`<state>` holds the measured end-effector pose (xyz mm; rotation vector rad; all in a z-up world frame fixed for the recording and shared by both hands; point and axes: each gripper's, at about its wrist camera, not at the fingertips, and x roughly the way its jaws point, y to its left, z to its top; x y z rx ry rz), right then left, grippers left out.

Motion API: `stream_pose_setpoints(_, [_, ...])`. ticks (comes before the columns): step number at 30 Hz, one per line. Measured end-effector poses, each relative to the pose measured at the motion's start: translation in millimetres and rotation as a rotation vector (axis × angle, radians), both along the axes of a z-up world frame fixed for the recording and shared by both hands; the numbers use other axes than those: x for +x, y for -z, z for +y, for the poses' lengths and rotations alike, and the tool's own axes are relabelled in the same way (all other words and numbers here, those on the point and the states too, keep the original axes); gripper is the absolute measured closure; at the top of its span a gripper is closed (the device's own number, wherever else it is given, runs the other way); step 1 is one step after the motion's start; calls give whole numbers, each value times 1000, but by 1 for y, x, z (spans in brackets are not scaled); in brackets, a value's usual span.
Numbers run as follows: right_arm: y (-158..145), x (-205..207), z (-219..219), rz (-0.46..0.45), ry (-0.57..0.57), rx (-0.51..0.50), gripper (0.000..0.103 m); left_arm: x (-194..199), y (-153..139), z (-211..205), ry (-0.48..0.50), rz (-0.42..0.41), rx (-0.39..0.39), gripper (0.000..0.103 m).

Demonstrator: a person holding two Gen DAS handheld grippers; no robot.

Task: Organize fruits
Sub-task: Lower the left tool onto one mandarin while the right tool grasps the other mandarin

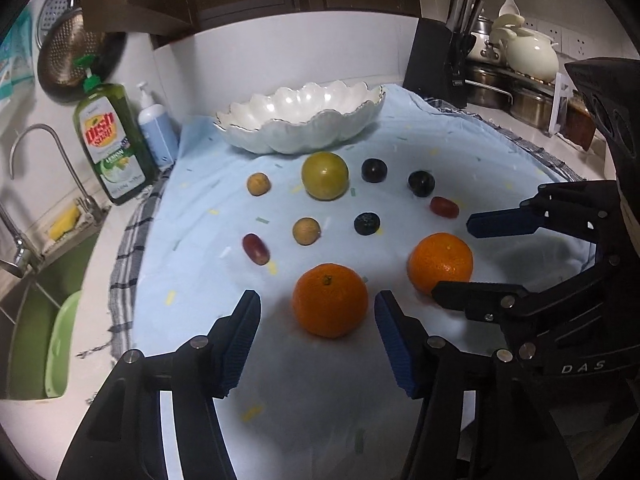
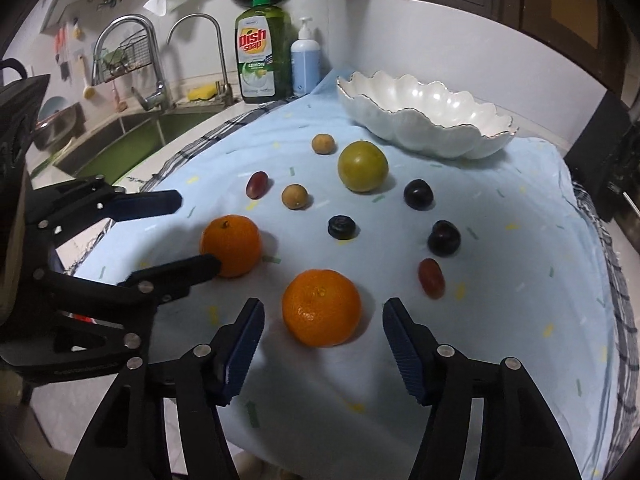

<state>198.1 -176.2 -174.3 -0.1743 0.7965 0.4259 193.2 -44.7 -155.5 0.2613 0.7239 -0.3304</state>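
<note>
The left gripper (image 1: 318,312) stood spread astride one orange (image 1: 329,300), pads not yet touching; the right gripper (image 2: 323,316), likewise spread, straddled the other orange (image 2: 321,307). The white bowl (image 1: 304,120) lay straight beyond both, across the blue cloth (image 1: 192,280)

Between each pair of jaws sits an orange (image 1: 329,300), cloth (image 1: 200,280) bare either side; small fruit and bowl (image 1: 300,120) crowd beyond.

place: home kitchen | cues: sink (image 2: 132,136); dish soap (image 2: 260,56); knife block (image 1: 440,60)
</note>
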Motion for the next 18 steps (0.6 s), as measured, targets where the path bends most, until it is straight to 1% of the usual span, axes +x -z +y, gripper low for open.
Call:
stream_pose_setpoints(4, [4, 8, -1, 26, -12, 25, 45, 11, 8, 0, 1, 46, -29, 48])
stream_pose_setpoints(6, [6, 11, -1, 36, -19, 29, 47, 14, 11, -1, 1, 57, -32, 49])
stream_pose_setpoints(9, [8, 14, -2, 45, -27, 33, 53, 19, 15, -4, 3, 78, -35, 53])
stream_pose_setpoints(11, [10, 16, -3, 60, -30, 47, 57, 20, 17, -5, -3, 83, -31, 53])
stream_pose_setpoints(13, [11, 18, -5, 73, -33, 64, 57, 21, 18, -6, -10, 82, -29, 56])
stream_pose_setpoints(16, [12, 18, -6, 82, -27, 78, 58, 22, 17, -4, -26, 89, -47, 57])
stream_pose_setpoints(18, [11, 18, -6, 85, -23, 88, 58, 22, 17, -4, -31, 86, -43, 58])
